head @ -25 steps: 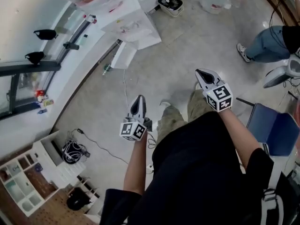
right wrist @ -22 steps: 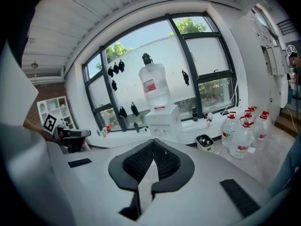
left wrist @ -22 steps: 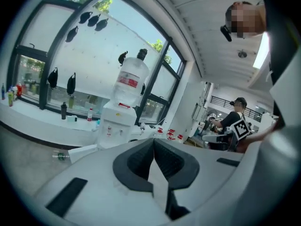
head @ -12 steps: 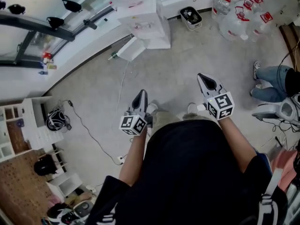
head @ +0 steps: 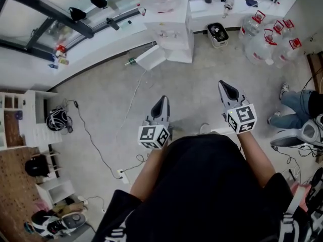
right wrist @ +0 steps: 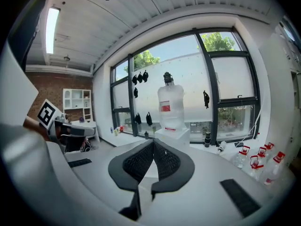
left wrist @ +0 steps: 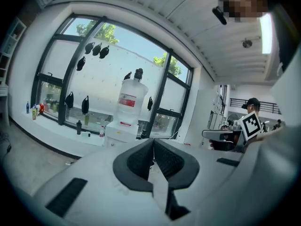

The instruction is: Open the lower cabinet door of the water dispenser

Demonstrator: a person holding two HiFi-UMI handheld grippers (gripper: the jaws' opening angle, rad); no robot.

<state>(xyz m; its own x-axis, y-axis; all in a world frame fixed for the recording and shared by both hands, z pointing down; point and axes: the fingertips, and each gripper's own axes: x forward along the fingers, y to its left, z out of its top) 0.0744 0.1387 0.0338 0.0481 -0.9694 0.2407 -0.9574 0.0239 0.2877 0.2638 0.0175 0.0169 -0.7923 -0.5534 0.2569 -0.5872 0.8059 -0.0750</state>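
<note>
Water dispenser (head: pixel 170 30), one; grippers (head: pixel 162 102) (head: pixel 224 85), two

Water dispenser (head: pixel 171 32) was white, its bottle (right wrist: pixel 170 108) clear with a red label, left gripper (head: pixel 163 101) and right gripper (head: pixel 223 85) grey with black-and-white square markers (head: pixel 241 119), floor (head: pixel 101 100) grey.

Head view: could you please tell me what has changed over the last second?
The person turned toward the water dispenser, which slid from top left to top centre, ahead of the left gripper and right gripper. Nothing grasped; both stay shut, empty, short of it.
</note>
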